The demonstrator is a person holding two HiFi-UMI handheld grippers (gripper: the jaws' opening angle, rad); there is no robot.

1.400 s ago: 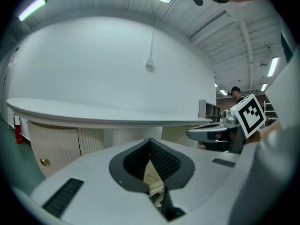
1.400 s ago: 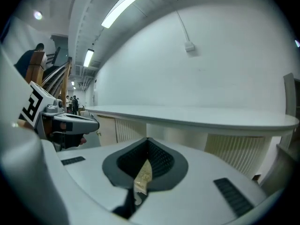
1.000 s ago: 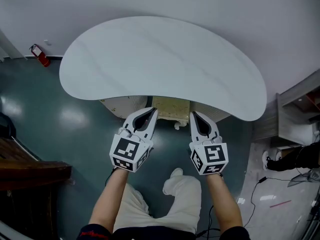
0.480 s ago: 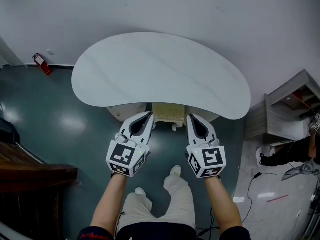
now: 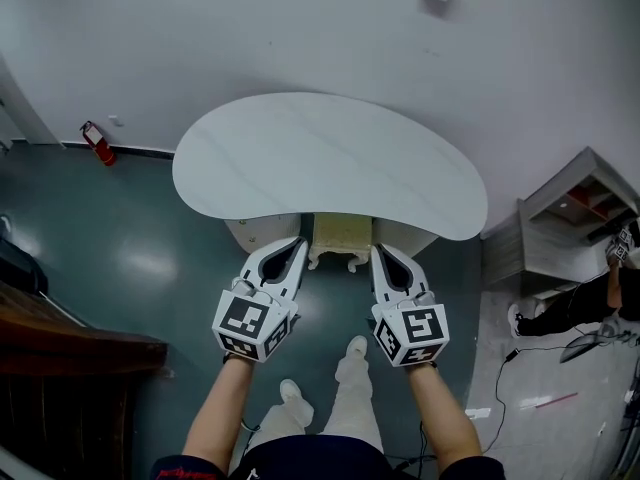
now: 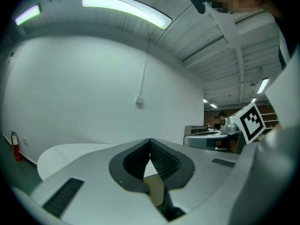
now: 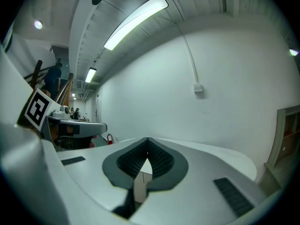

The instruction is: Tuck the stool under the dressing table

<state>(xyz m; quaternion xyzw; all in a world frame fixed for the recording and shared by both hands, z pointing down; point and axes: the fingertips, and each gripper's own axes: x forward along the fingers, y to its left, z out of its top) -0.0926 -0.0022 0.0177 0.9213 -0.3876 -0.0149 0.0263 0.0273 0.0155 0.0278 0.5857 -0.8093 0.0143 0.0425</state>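
The left gripper (image 5: 297, 241) has its jaws together, tips meeting, with nothing between the pads; its own view shows only a sliver of pale furniture through the gap below the tips. The right gripper (image 5: 378, 251) is the same, pressed together and empty. Both point level towards the wall, side by side and well apart from each other. Each gripper view looks out across the white table top, so they appear to be held above the table's height and touch nothing.

Just beyond and between the two gripper tips, as the head view shows them, is the stool (image 5: 341, 236). It stands on the floor (image 5: 130, 238) at the middle of the near edge of the dressing table (image 5: 330, 153), where that edge curves inward. Only a strip of its cream seat and two white carved legs show past the edge; the rest is hidden beneath the top.

Judging from this, the tuck is done or very nearly so, since the stool sits under the table with neither gripper on it. What may remain is a last nudge of the showing strip. Whether there is room for that under the top cannot be told.

Farther out, a red fire extinguisher (image 5: 97, 140) stands at the foot of the wall, to the left of the table.
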